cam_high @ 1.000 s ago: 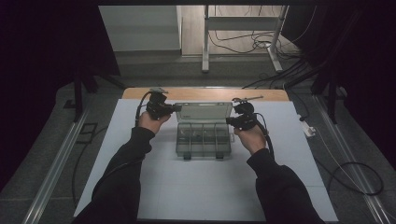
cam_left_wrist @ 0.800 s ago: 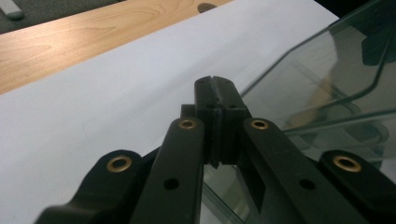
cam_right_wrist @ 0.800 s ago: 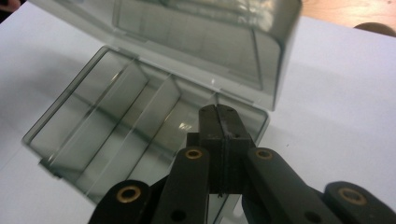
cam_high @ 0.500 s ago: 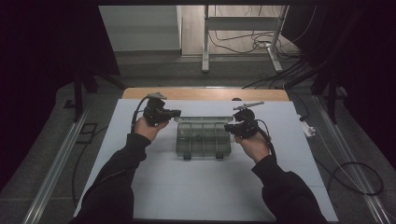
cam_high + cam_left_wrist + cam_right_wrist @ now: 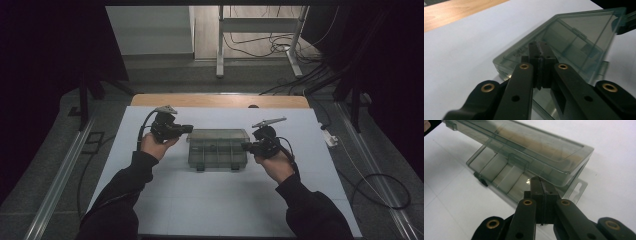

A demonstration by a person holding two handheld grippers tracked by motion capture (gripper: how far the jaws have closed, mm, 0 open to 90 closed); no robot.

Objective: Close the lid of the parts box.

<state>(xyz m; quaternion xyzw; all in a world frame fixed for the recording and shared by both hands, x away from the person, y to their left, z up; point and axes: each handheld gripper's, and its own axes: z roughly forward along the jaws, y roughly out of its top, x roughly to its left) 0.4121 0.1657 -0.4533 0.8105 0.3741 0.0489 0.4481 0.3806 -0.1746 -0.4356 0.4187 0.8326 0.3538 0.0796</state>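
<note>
The clear plastic box sits near the middle of the white table, its long side facing me, with two small latches on the near edge. In the right gripper view the lid stands lifted off the tray, tilted up on its far hinge, and I can see dividers and empty compartments under it. I judge the box light and fairly stiff, but thin-walled: the lid will likely flex if I push on one corner alone, and the smooth plastic on the smooth table will probably slide rather than stay put. It looks brittle at the hinge and latches, so I would not force those.

My left gripper is at the box's left end, its jaws pressed together with nothing between them; in its own view the tip lies against the lid's corner. My right gripper is at the right end, its jaws likewise closed and empty, the tip just under the raised lid's edge.

The best place to work, as I see it, is the lid's short edges, both ends at once, so it swings evenly. For lifting the whole box, I would clamp the tray's rim at the ends, not the lid.

Beyond the white sheet a wooden strip shows at the table's far edge.
</note>
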